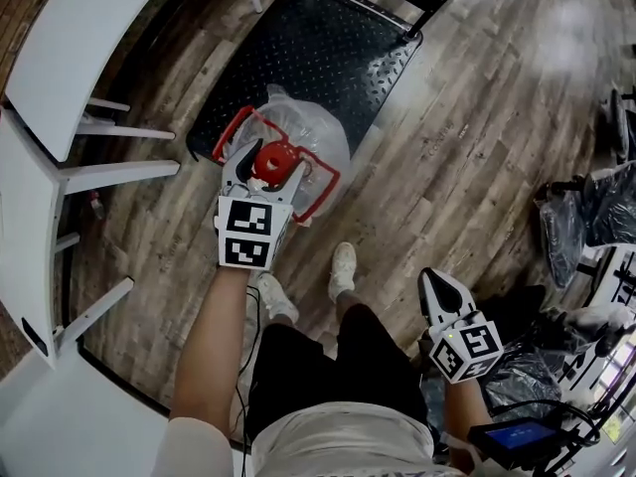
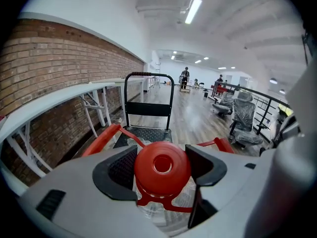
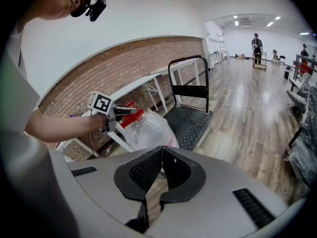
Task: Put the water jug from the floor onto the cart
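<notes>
- Far left: the white table [image 1: 70, 38] is standing clear of the work and is taking no part in it.
- The left hand-held gripper [image 1: 260, 167] is reaching forward and down. Its jaws are standing wide and are clamping the red cap [image 2: 162, 168] of the water jug [image 1: 320, 137] from both sides, with the pads pressing on the cap.
- Judgement: the neck is serving as the hold because the clear body looks too broad for the jaws.
- The red carrying frame [image 1: 227, 132] is flaring out on either side of the jaws, untouched.
- The jug is sitting at the near edge of the black cart [image 1: 328, 48], and its far side is overlapping the deck in the head view. I cannot tell whether its base is resting on the wooden floor [image 1: 477, 147] or is lifted off it.
- Judgement: the transfer is under way but not finished.
- The right hand-held gripper [image 3: 161, 152] is hanging low beside the person's leg, well apart from the jug. Its jaws are closed together on nothing, and it is probably being kept out of the way.
</notes>
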The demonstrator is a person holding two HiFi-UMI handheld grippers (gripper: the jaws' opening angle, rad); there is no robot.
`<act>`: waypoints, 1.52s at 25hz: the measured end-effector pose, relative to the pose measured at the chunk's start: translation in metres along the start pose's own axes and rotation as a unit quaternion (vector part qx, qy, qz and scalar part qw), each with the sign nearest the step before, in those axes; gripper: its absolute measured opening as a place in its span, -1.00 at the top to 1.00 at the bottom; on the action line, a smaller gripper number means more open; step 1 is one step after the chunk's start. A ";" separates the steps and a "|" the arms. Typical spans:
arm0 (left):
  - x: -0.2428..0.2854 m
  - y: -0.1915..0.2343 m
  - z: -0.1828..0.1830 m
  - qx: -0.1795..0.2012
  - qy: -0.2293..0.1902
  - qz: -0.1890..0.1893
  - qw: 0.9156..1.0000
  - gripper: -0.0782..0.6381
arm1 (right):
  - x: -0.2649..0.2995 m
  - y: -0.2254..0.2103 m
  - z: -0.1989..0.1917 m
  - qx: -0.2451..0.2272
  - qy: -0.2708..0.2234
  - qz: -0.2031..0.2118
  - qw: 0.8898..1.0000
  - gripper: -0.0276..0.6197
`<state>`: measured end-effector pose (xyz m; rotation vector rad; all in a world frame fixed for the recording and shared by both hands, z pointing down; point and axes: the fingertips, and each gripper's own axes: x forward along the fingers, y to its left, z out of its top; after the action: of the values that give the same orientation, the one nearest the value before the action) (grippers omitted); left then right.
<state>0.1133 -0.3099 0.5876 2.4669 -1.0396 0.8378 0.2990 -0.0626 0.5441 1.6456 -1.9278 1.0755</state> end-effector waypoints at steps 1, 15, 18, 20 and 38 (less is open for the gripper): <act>0.007 -0.001 -0.001 0.002 0.004 0.001 1.000 -0.07 | 0.000 -0.002 -0.001 0.000 0.001 0.000 1.000 0.90; 0.036 0.002 -0.019 -0.013 0.031 0.018 0.999 -0.07 | -0.001 -0.020 -0.004 0.006 0.009 -0.005 1.000 0.90; 0.040 0.003 -0.019 -0.019 0.030 0.025 0.999 -0.07 | 0.001 -0.021 -0.001 0.007 0.004 -0.006 1.000 0.90; 0.042 0.004 -0.018 -0.022 0.037 0.026 0.999 -0.07 | 0.001 -0.019 0.000 0.007 0.002 -0.004 1.000 0.90; -0.017 -0.004 0.034 0.019 -0.032 0.009 0.999 -0.19 | -0.018 0.003 0.001 0.001 -0.018 -0.001 1.000 0.90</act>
<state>0.1202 -0.3157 0.5502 2.5345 -1.0798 0.7958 0.3003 -0.0516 0.5298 1.6790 -1.9467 1.0537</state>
